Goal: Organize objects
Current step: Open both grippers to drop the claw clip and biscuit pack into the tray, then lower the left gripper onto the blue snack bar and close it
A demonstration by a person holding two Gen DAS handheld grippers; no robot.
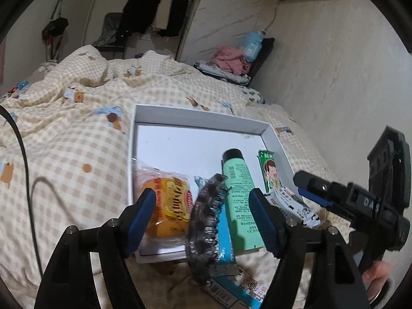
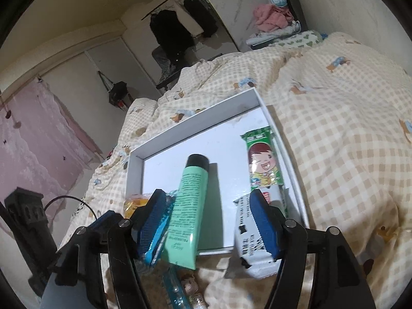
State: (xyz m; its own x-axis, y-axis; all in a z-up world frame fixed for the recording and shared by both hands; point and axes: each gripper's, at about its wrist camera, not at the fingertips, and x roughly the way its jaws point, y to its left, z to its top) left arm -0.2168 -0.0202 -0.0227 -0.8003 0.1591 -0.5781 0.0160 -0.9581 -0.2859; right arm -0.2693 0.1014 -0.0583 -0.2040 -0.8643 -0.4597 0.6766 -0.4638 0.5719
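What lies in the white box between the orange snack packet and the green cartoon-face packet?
In the left wrist view, between the orange snack packet and the green cartoon-face packet lie a dark hair claw clip and a mint-green tube.

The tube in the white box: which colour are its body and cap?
Mint green tube, black cap; clearest in right wrist view.
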